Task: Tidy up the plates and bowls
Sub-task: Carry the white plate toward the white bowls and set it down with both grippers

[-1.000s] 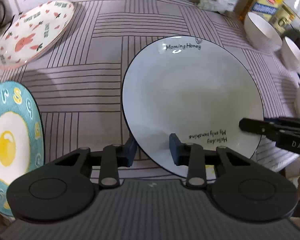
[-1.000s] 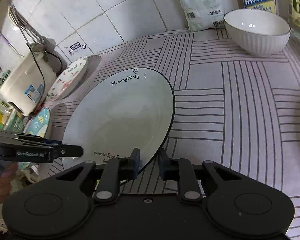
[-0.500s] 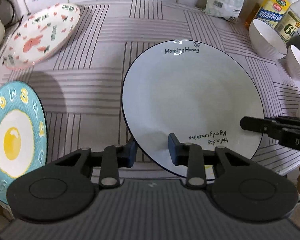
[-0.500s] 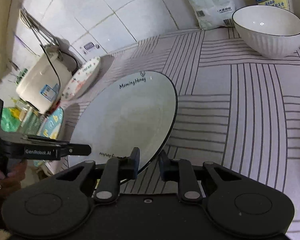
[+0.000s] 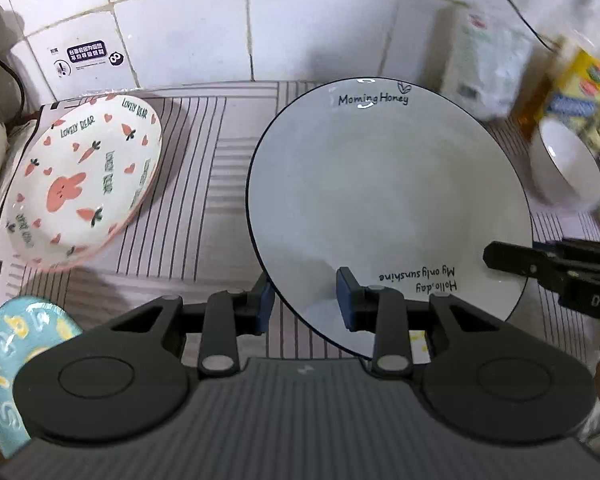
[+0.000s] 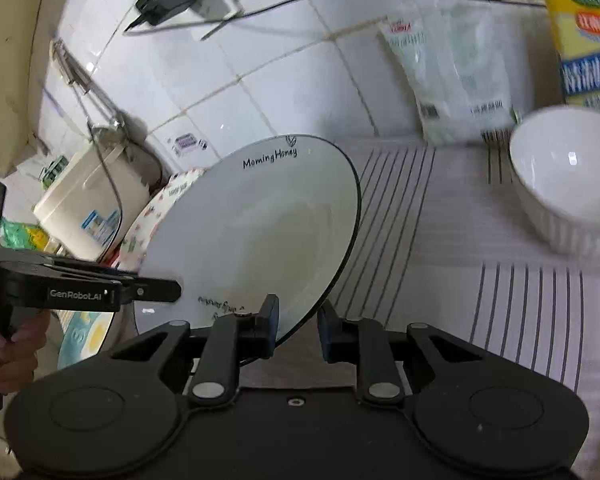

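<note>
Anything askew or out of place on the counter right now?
The bunny plate sits tilted, its far edge propped up near the wall instead of lying flat. The egg plate hangs at the counter's near left edge. The white plate is gripped by both grippers, left and right; nothing spilled or broken.

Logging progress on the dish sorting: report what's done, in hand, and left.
Done: nothing looks stacked yet. In hand: the white plate is lifted, its rim between the jaws of the left gripper and right gripper. Left: rabbit plate, egg plate and white bowl lie apart.
</note>
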The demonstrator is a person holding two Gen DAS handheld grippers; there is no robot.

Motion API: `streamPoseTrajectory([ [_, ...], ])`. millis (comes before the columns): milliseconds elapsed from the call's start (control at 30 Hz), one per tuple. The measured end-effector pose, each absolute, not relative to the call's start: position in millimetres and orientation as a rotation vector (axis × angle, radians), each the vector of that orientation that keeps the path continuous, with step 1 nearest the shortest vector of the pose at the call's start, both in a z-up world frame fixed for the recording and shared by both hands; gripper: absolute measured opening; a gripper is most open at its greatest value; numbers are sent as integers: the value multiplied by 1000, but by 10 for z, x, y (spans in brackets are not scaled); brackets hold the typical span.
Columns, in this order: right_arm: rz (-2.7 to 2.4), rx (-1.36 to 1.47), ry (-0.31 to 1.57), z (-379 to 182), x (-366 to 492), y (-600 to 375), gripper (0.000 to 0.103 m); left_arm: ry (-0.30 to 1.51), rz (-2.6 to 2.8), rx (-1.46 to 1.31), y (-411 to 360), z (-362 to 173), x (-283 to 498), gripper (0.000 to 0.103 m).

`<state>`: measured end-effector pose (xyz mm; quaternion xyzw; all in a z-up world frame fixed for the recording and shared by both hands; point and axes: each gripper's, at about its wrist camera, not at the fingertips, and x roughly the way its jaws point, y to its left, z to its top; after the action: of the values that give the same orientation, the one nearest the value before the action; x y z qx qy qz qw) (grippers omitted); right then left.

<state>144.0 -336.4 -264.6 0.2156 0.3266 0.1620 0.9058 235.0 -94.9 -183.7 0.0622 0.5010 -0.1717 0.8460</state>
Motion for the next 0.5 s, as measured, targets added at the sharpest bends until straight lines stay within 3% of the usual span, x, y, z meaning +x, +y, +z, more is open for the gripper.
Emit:
streamPoseTrajectory([
  [500,188,362,748,-2619,2096,-3397,26,1096,-374,155,-1282,-2118,2932,32],
])
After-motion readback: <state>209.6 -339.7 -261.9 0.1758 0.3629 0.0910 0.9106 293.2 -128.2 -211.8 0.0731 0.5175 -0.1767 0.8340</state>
